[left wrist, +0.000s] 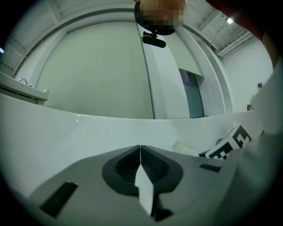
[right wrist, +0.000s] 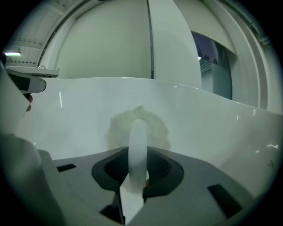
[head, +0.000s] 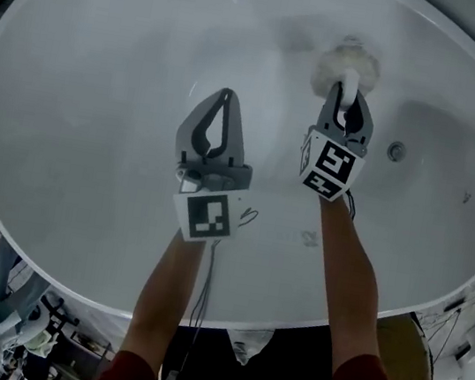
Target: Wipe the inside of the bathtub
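white glossy oval bathtub [head: 104, 74] fills nearly the whole head view, and both your grippers reach down inside it. your right gripper [head: 348, 95] sits in the upper right of centre, its fingers clamped on the white loop handle [head: 351, 79] of a pale fuzzy round scrubbing pad [head: 341, 58]. the pad lies flat against the tub's inner wall near the top of the frame. in the right gripper view the same right gripper [right wrist: 138, 153] has the white loop handle [right wrist: 138, 132] standing upright between its fingers, with the pale fuzzy round scrubbing pad [right wrist: 117, 128] pressed on the tub wall [right wrist: 212, 123] just behind it.

your left gripper [head: 226, 95] hangs at the centre of the head view, left of the right one and apart from it. in the left gripper view its fingers [left wrist: 140, 147] are closed tip to tip with nothing between them, pointing at the tub wall [left wrist: 66, 132].

a small round metal drain fitting [head: 396, 151] sits on the tub floor to the right of the right gripper. each gripper carries a cube with black and white square markers, the left cube [head: 209, 214] below centre and the right cube [head: 330, 168] just right of it. a thin black cable [head: 204, 287] runs down from the left gripper along your bare forearm.
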Demonstrator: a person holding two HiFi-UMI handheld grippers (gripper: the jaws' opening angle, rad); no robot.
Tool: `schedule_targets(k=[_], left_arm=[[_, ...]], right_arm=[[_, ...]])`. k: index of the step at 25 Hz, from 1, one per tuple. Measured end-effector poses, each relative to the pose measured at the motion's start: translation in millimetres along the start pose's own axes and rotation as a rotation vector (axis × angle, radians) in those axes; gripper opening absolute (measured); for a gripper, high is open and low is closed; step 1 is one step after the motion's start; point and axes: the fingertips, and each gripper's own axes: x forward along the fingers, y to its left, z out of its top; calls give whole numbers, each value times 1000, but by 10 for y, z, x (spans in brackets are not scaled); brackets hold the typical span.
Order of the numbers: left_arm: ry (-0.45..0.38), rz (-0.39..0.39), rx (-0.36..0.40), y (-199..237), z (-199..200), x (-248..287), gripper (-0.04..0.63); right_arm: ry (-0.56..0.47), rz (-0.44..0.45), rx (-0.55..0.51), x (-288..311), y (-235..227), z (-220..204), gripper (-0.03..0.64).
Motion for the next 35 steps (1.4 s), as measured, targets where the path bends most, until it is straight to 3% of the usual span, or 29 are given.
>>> schedule_targets(k=[4,10,20,27,35], left_arm=[[4,29,5,418,-43,-98,17],[14,83,-3,414,-132,-17,17],[55,166,-67,948,-988,-368,17],[91,171,-87,1392,-1254,-168,17],[120,146,-84,1327,-1518,-91,17]], right_arm=[[11,51,-9,31,560,33,94],[23,125,-8,186,735,-29,94],[60,225,-80,320,1663,-767,94],[105,242,-109,800,2109,-922,94],[168,243,-144,1182,2277,-1195,94]])
